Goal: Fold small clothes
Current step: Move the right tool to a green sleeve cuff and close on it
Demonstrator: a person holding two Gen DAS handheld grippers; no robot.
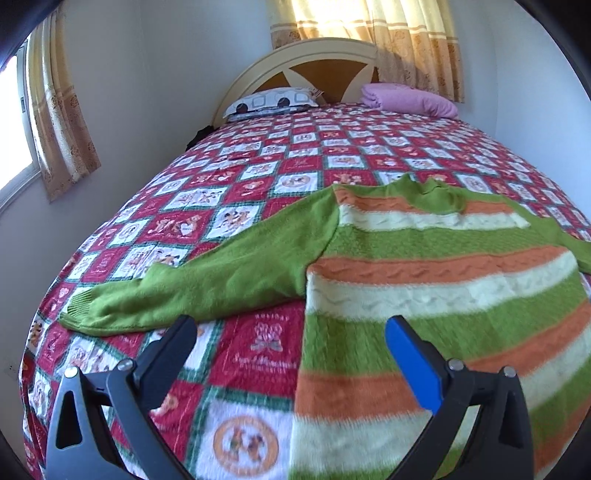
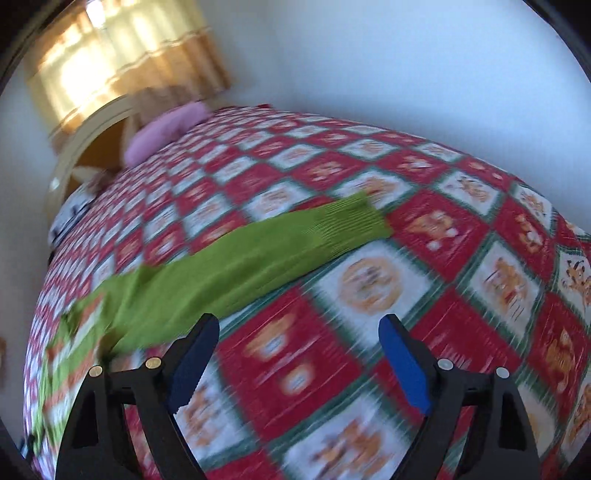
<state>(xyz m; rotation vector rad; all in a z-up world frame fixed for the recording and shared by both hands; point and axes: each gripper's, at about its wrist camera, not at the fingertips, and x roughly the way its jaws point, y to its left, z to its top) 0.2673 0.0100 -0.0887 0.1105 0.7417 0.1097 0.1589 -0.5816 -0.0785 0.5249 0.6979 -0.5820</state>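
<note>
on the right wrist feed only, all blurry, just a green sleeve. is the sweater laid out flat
Observer: Yes, in the left wrist view the striped sweater lies spread flat on the quilt, collar toward the headboard.
Operator: other sleeve?
Observer: The left sleeve stretches straight out sideways, cuff on the quilt.
Operator: left gripper holding anything
Observer: No, the left gripper is open above the sweater's side edge, nothing between its fingers.

Sunlit curtains (image 1: pixel 373 22), white walls (image 1: pixel 155 74), headboard (image 1: pixel 314 70)
</note>
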